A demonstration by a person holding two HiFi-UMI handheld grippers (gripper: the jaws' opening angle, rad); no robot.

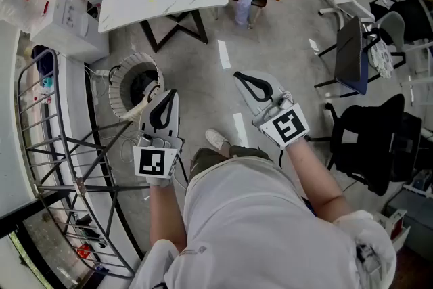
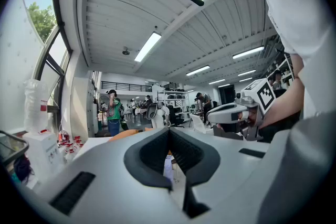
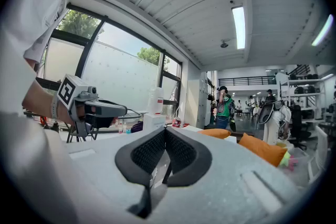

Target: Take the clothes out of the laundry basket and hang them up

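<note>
Left gripper (image 1: 172, 95) and right gripper (image 1: 239, 78) were closed, empty; nothing hung; round bin (image 1: 119, 89) left, possibly basket, untouched.

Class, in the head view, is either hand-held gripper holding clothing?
No: the left hand-held gripper and right hand-held gripper are both shut with nothing between them.

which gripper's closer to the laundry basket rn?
Left. In the head view the left gripper is right beside the laundry basket rim, jaws shut and empty. The right gripper is farther off over the floor, beyond the left one, also shut.
</note>
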